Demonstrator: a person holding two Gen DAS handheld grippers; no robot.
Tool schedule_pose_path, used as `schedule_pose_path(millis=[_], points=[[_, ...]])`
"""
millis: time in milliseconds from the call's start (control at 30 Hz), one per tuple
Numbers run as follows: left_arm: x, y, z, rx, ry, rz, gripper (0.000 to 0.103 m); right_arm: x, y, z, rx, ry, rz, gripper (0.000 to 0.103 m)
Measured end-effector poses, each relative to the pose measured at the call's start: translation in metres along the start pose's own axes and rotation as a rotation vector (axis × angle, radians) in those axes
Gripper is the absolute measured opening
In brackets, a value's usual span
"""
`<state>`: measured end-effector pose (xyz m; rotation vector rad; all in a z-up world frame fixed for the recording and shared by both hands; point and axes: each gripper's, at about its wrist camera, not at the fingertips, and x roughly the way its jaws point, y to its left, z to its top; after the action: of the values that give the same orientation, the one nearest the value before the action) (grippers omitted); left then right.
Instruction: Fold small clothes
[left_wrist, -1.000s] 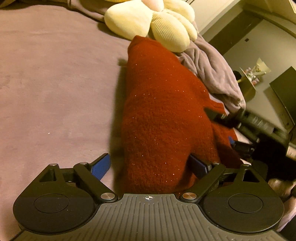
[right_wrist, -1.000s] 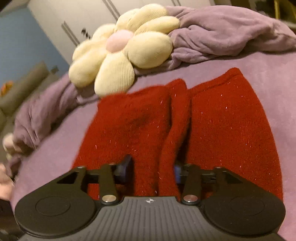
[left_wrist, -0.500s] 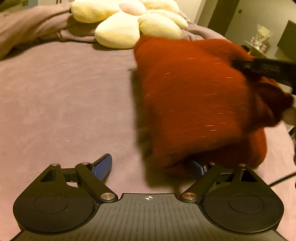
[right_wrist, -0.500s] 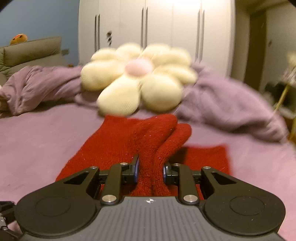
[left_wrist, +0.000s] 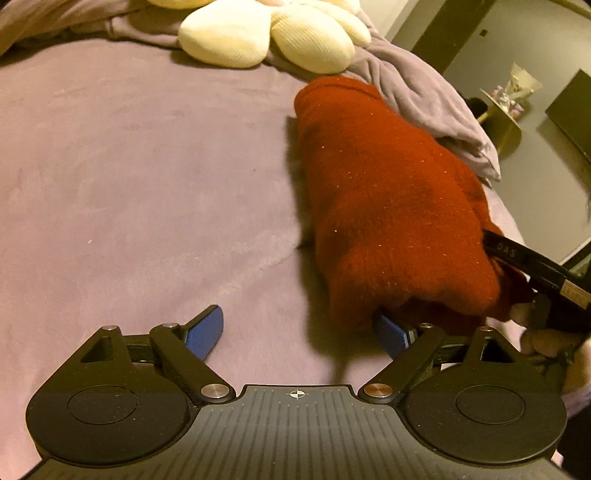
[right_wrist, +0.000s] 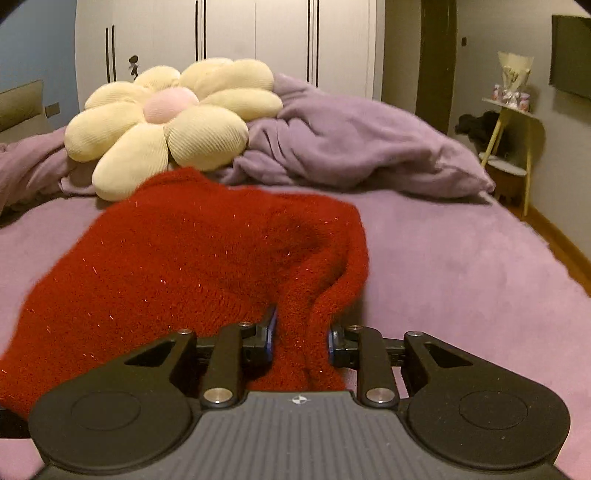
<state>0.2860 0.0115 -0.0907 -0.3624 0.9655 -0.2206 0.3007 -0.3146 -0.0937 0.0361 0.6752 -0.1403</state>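
A red knitted sweater (right_wrist: 192, 258) lies bunched on the purple bed (right_wrist: 461, 266), with one thick fold drawn up toward me. My right gripper (right_wrist: 301, 338) has that fold between its blue pads, which still touch it on both sides while the jaws are opening. In the left wrist view the sweater (left_wrist: 388, 206) sits to the right. My left gripper (left_wrist: 299, 334) stands wide open over bare bedcover, its right fingertip tucked at the sweater's near edge. The right tool's black body (left_wrist: 546, 280) and a hand (left_wrist: 546, 338) show at that view's right edge.
A cream flower-shaped cushion (right_wrist: 166, 122) and a rumpled purple blanket (right_wrist: 351, 147) lie at the far side of the bed. White wardrobes stand behind. A small yellow side table (right_wrist: 517, 122) is on the floor to the right, past the bed's edge.
My right gripper closed on a fold of the sweater, lifted and carried it, then eased its jaws a little. The flat sweater became bunched. My left gripper stayed open and turned slightly.
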Motion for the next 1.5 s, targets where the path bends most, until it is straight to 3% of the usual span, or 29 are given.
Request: schedule_pose_path(millis=[33, 100, 167, 200, 267, 333, 433, 467, 567, 633, 767, 867, 1000, 1100, 1267, 1433, 1500], points=[[-0.007, 0.004, 0.000, -0.009, 0.000, -0.007, 0.092, -0.004, -0.006, 0.004, 0.023, 0.009, 0.005, 0.047], [-0.025, 0.010, 0.004, -0.024, -0.023, -0.015, 0.092, -0.017, -0.018, 0.011, 0.078, -0.002, -0.014, 0.057], [-0.040, 0.017, 0.016, -0.046, -0.075, -0.003, 0.092, -0.038, -0.022, 0.015, 0.106, -0.078, -0.059, 0.054], [-0.044, 0.017, 0.023, -0.059, -0.099, 0.005, 0.092, -0.048, -0.020, 0.018, 0.109, -0.116, -0.073, 0.046], [-0.047, 0.014, 0.041, -0.079, -0.142, 0.004, 0.092, -0.056, -0.011, 0.025, 0.109, -0.141, 0.013, 0.037], [-0.044, 0.002, 0.056, -0.086, -0.173, 0.001, 0.092, -0.053, 0.013, 0.033, 0.052, -0.128, 0.126, 0.026], [-0.032, -0.016, 0.072, -0.077, -0.188, 0.004, 0.092, -0.031, 0.054, 0.035, -0.085, -0.075, 0.214, 0.007], [-0.028, -0.021, 0.074, -0.070, -0.185, 0.004, 0.092, -0.020, 0.061, 0.032, -0.098, -0.049, 0.231, 0.007], [-0.019, -0.029, 0.076, -0.042, -0.167, 0.007, 0.092, 0.012, 0.062, 0.006, -0.156, 0.007, 0.151, 0.000], [-0.011, -0.032, 0.078, -0.011, -0.148, 0.020, 0.092, 0.016, 0.049, -0.001, -0.135, -0.004, 0.174, 0.000], [-0.001, -0.034, 0.084, 0.023, -0.145, 0.048, 0.094, 0.013, 0.045, 0.024, -0.126, 0.033, 0.192, 0.000], [0.014, -0.042, 0.097, 0.017, -0.156, 0.069, 0.094, 0.004, 0.033, 0.049, -0.030, -0.043, 0.138, 0.006], [0.046, -0.060, 0.120, 0.020, -0.159, 0.075, 0.094, 0.045, 0.015, 0.070, 0.026, 0.008, 0.073, 0.007], [0.080, -0.077, 0.130, 0.071, -0.125, 0.095, 0.094, 0.074, 0.000, 0.062, 0.043, 0.025, 0.042, 0.008], [0.113, -0.095, 0.137, 0.189, -0.111, 0.170, 0.099, 0.084, -0.011, 0.056, 0.047, 0.017, 0.054, 0.009], [0.125, -0.103, 0.148, 0.271, -0.108, 0.215, 0.098, 0.088, -0.010, 0.081, 0.085, 0.122, 0.060, 0.012], [0.132, -0.111, 0.152, 0.330, -0.113, 0.238, 0.098, 0.091, -0.007, 0.090, 0.089, 0.120, 0.053, 0.015]])
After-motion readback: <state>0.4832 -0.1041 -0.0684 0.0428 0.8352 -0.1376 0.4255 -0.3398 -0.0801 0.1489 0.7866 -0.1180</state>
